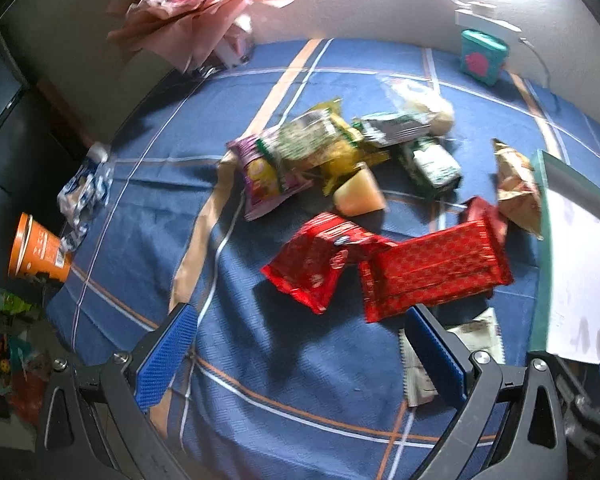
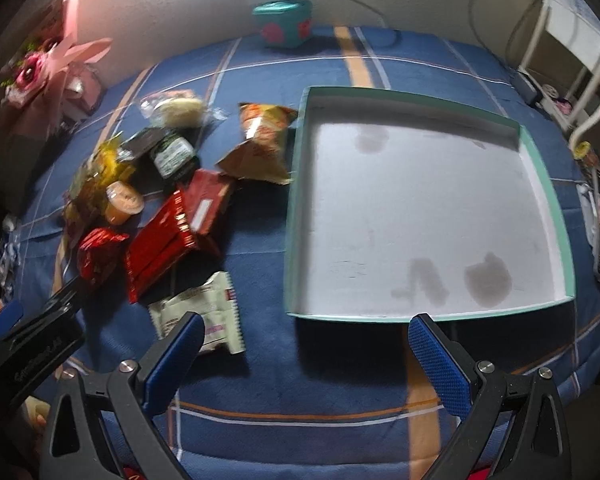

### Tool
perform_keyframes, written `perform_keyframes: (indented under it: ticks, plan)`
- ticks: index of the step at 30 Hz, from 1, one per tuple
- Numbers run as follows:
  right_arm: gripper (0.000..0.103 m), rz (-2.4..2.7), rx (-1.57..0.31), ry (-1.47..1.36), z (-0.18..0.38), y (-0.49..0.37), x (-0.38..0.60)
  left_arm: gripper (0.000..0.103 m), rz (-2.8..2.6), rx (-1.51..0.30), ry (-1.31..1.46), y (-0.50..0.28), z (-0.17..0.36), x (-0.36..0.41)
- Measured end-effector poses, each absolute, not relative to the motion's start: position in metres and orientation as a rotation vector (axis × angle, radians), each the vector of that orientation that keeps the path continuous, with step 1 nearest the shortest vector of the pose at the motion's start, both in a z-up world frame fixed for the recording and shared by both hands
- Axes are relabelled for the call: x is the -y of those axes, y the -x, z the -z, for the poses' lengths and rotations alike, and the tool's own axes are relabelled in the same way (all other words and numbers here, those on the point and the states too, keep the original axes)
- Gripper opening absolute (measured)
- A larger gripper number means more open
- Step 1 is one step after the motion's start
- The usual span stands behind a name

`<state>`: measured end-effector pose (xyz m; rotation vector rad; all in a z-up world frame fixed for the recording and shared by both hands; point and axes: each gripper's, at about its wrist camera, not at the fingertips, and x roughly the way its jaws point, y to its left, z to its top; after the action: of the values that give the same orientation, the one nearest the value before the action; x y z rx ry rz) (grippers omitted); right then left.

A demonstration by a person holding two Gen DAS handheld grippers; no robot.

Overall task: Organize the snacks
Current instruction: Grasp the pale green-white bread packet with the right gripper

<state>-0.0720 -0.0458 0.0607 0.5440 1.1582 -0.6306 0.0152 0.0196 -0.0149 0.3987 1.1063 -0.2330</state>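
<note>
A heap of snacks lies on the blue checked cloth (image 1: pixel 148 200): a red patterned box (image 1: pixel 432 268), a red packet (image 1: pixel 316 264), a purple-yellow packet (image 1: pixel 268 176), a pale cup (image 1: pixel 360 194), green-white packs (image 1: pixel 432 164) and an orange-brown bag (image 1: pixel 516 184). My left gripper (image 1: pixel 300 344) hangs open just short of the red packet, holding nothing. My right gripper (image 2: pixel 304 350) is open too, above bare cloth between a white wrapper (image 2: pixel 204 312) and the shallow teal box (image 2: pixel 548 168), whose white floor holds nothing. The red box (image 2: pixel 160 240) and orange bag (image 2: pixel 260 140) lie left of it.
A pink flower bouquet (image 1: pixel 180 4) and a small teal tin (image 1: pixel 480 56) stand at the table's back by the wall. An orange tub (image 1: pixel 36 248) and a blue-white wrapper (image 1: pixel 84 192) lie at the left edge. White furniture (image 2: pixel 572 40) and cables (image 2: pixel 496 8) lie beyond the right side.
</note>
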Motion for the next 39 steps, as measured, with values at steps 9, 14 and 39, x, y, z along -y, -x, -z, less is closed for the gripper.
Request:
perform_keyframes:
  ticks: [9, 14, 39]
  plan:
    - [0.103, 0.514, -1.269, -0.503, -0.033, 0.038, 0.013, 0.103, 0.169, -1.248, -0.391, -0.035, 0.05, -0.035]
    - [0.103, 0.475, -1.318, -0.465, -0.019, 0.021, -0.003, 0.103, 0.135, -1.332, -0.37, -0.045, 0.071, -0.042]
    - [0.079, 0.438, -1.355, -0.365, 0.024, -0.036, -0.034, 0.103, 0.051, -1.426, -0.265, -0.067, 0.089, -0.085]
